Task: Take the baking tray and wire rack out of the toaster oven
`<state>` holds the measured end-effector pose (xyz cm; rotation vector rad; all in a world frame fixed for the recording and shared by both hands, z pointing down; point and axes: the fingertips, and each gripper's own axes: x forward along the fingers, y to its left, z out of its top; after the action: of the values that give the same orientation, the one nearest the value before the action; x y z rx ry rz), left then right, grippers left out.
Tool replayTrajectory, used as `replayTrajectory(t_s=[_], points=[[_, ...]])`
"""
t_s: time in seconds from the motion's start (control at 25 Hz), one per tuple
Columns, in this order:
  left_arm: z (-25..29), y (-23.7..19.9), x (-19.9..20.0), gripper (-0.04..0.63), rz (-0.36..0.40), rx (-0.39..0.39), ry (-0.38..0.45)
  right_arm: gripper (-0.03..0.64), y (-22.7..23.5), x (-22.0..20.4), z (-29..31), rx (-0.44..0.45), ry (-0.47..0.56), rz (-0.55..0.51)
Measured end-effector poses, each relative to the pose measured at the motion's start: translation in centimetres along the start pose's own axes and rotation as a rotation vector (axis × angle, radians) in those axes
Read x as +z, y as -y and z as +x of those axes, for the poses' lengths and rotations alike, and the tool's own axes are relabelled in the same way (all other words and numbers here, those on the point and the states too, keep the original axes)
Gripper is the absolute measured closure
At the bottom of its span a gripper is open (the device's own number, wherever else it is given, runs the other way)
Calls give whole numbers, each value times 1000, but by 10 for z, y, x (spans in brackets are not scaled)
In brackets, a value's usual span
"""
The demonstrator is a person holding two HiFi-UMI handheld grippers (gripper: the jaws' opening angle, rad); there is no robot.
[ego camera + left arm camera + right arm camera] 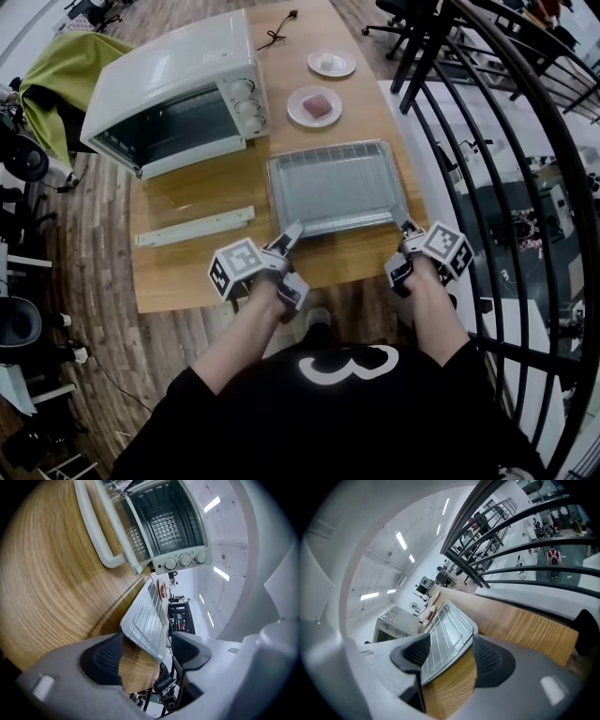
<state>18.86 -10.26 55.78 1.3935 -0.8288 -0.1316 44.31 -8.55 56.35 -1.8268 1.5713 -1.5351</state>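
Already out of the toaster oven (169,89), the baking tray (333,211) lies flat on the table (187,277) beside the lowered door, with the wire rack (328,173) resting in it. Tray and rack are shallow, silvery metal with a rolled rim, and I judge them stiff, fairly light and slick, best gripped at the near corners. The left claw (292,234) and right claw (409,228) stand wide there, each with a corner between its pads but not pressing on it.

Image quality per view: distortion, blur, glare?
Head view: heavy fisheye, railing bows, focus sharp. Left gripper view: table grain looks smeared, black vignette corners. Right gripper view: ceiling lights blown out, baking tray crisp.
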Motion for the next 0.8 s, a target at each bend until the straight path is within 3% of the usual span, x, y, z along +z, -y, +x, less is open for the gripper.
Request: replayTrajectory(t_s=[0.16,0.32,0.4,0.52,0.6,0.64,0.8], points=[[-1,-2,-2,278,14,-10,-14,270,10,-2,-3,-74,-26,-12],[-6,1,-5,276,107,-5,-15,268,4,-11,-11,-20,-58,-32],[-12,5,-6,276,195,4,-13,268,-8,-18,-19,10,-74,-149],[-26,12,-7,276,353,15,-8,268,-38,-28,-34,45,-78,-450],[-39,19,-7,278,482,16,-12,282,-70,-41,-46,125,-86,-628],[-47,25,-8,278,552,14,-15,310,-89,-50,-54,186,-92,-693],[-88,61,-22,308,826,-28,-7,530,-157,-90,-109,442,-112,-847]])
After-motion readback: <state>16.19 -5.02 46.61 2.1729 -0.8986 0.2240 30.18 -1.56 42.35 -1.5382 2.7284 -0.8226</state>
